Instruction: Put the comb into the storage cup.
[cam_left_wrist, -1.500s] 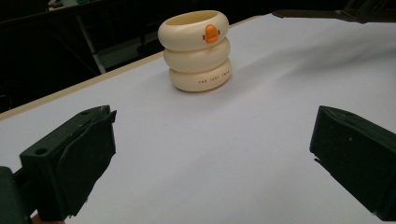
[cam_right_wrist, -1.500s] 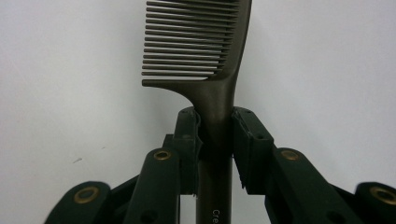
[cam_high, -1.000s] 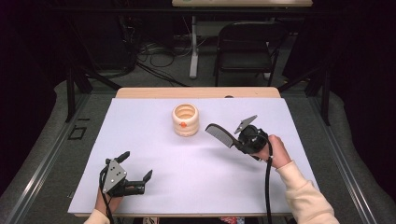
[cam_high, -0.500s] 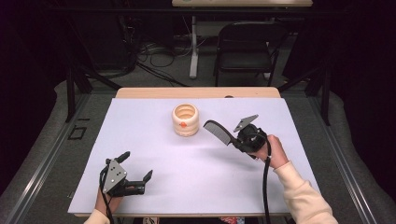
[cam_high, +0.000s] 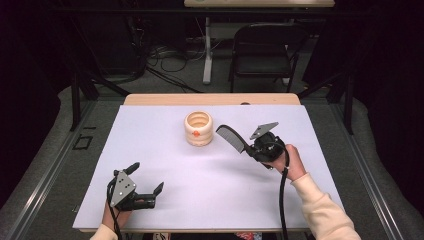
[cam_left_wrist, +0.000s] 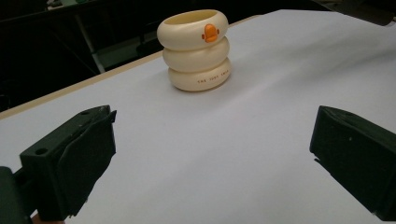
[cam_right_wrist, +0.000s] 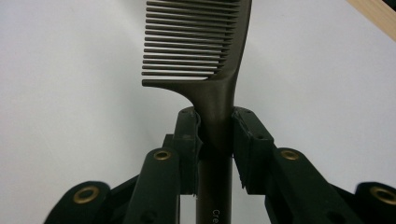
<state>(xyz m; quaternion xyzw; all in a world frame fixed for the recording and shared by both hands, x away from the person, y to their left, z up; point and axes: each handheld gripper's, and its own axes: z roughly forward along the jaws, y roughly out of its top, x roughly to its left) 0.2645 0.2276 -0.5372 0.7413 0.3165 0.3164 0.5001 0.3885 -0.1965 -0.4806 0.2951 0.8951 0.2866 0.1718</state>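
Nothing has shifted since the earlier frames: both hands sit where they were, and the comb's tip is still just right of the holder.

High view. Right gripper (cam_high: 250, 142) is held above the tabletop (cam_high: 150, 145), right of centre, jaws clamped on the handle of a dark comb (cam_high: 231, 138). Comb points left and far, toothed end near the cream ring-stacked holder (cam_high: 198, 128) but apart from it. Holder stands upright on the white sheet, centre-far, an orange mark on its near side. Left gripper (cam_high: 148, 182) rests at the near left edge, jaws spread wide with nothing between them. A cream sleeve (cam_high: 325, 215) comes in from the near right. A dark folding chair (cam_high: 265, 47) stands beyond the far edge.

Left gripper view. Both jaws stand wide apart at the bottom corners over bare white sheet. The holder (cam_left_wrist: 196, 49) is well ahead between them, three stacked rings, open at the top, orange mark (cam_left_wrist: 210, 33) on the top ring, small lettering on the bottom ring too small to read.

Right gripper view. Jaw pads (cam_right_wrist: 189, 149) press on the comb (cam_right_wrist: 205, 60) from both sides, just below where the teeth begin. Teeth point left in this view, spine on the right. White sheet lies behind it; the wooden tabletop edge (cam_right_wrist: 373, 14) crosses the top right corner.
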